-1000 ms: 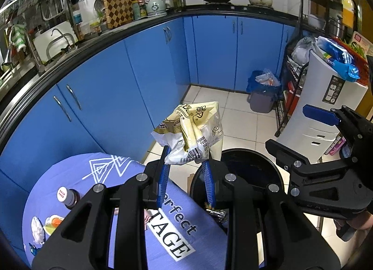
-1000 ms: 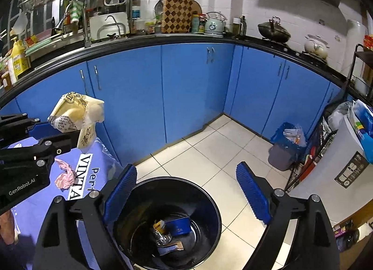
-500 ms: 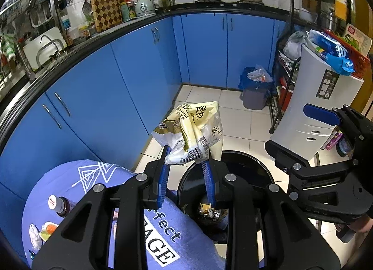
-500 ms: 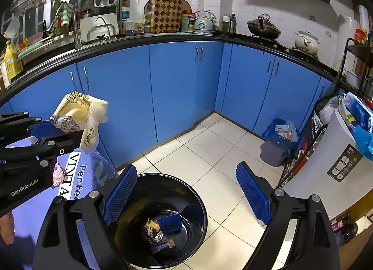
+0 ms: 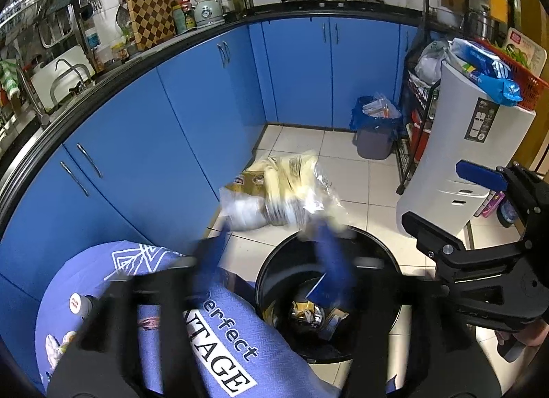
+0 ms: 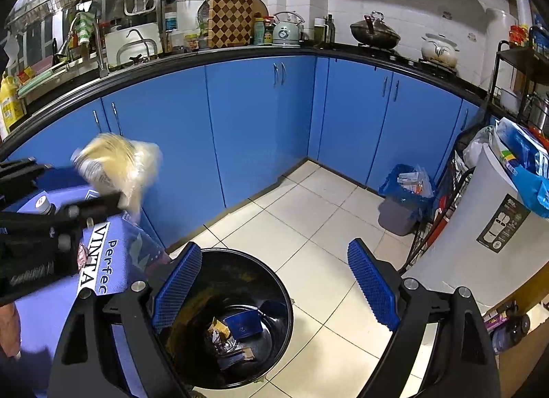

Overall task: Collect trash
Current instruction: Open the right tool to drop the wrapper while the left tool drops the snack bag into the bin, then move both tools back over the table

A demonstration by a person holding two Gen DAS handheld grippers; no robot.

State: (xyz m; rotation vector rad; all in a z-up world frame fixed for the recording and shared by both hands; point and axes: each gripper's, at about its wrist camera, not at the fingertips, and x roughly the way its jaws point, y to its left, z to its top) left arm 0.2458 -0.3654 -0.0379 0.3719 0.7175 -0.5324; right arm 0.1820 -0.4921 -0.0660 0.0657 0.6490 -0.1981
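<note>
Left claw (image 5: 271,253) blurred in its own view, blue pads spread apart; its jaws have just been opening, and the yellow-and-white snack wrapper (image 5: 278,199) sits smeared at the pad tips, above and just behind the far rim of the black trash bin (image 5: 271,260). Whether the pads still touch the wrapper I cannot tell from the blur; they do not look pressed on it. From the right wrist view the same wrapper (image 6: 116,168) shows as a pale blur at the tip of the left claw (image 6: 103,199), over the edge of the bench and to the left of the bin. Right claw (image 6: 274,281) released, pads wide, nothing between them, held over the open mouth of the bin (image 6: 284,298). Inside the bin: a blue carton (image 6: 243,324) and crumpled foil and paper scraps (image 6: 223,339) on the bottom. Bench under a purple printed cloth (image 5: 233,356) with white lettering, touching or overlapping the bin's near-left side. On the cloth, a small bottle with a white printed cap (image 5: 78,303) and a few crumpled bits (image 5: 55,346) near the left edge. Right claw (image 5: 480,219) also visible from the left wrist, at the right, empty. Around: blue cabinets (image 6: 260,123) in a corner run, white tiled floor (image 6: 308,219), a second small bin lined with a blue bag (image 6: 401,199), a white appliance (image 5: 456,157) by a wire rack.
</note>
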